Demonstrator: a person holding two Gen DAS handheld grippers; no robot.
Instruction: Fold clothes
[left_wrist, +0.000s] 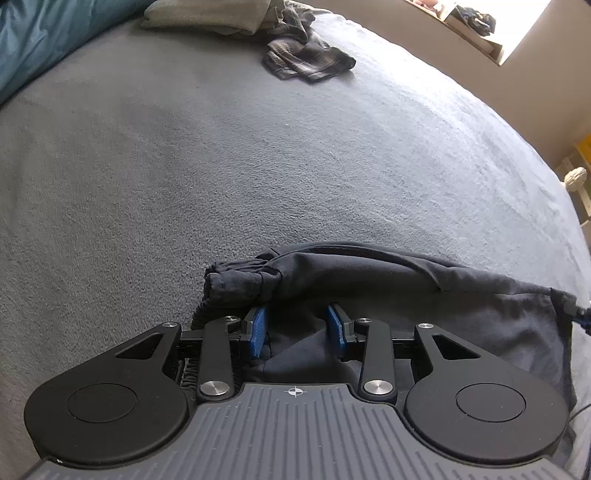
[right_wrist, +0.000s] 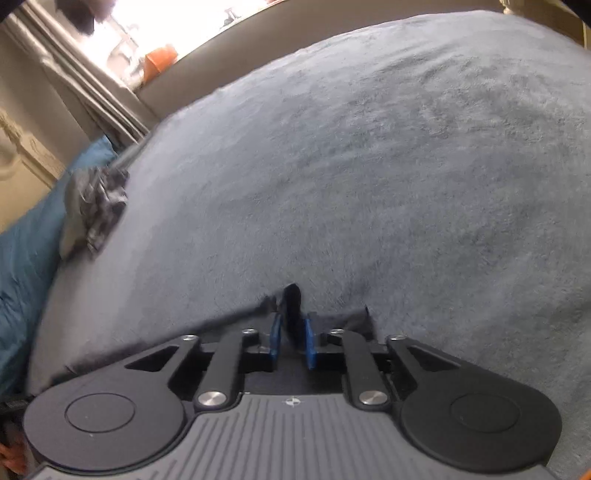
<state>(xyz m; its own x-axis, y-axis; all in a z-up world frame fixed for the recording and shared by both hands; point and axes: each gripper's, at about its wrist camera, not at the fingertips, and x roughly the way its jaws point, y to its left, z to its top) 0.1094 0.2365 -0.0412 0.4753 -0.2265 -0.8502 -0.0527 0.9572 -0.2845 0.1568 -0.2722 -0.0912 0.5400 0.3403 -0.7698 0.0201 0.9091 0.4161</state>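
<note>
A dark navy garment (left_wrist: 424, 280) lies bunched on the grey blanket (left_wrist: 258, 166), its gathered waistband (left_wrist: 236, 288) just ahead of my left gripper (left_wrist: 296, 314). The left blue pads (left_wrist: 260, 328) stand some way apart, with a thick bunch of the dark cloth filling the gap, so the grip looks closed on it. In the right wrist view my right gripper (right_wrist: 291, 321) has its pads nearly together. A thin fold (right_wrist: 292, 295) of the same dark garment (right_wrist: 356, 319) sticks up between them, pinched.
A crumpled plaid garment (left_wrist: 306, 55) and a folded grey-green cloth (left_wrist: 207, 14) lie at the far side of the bed, beside teal bedding (left_wrist: 37, 37). The right wrist view shows the plaid pile (right_wrist: 99, 199) at left. The blanket stretches wide ahead of both grippers.
</note>
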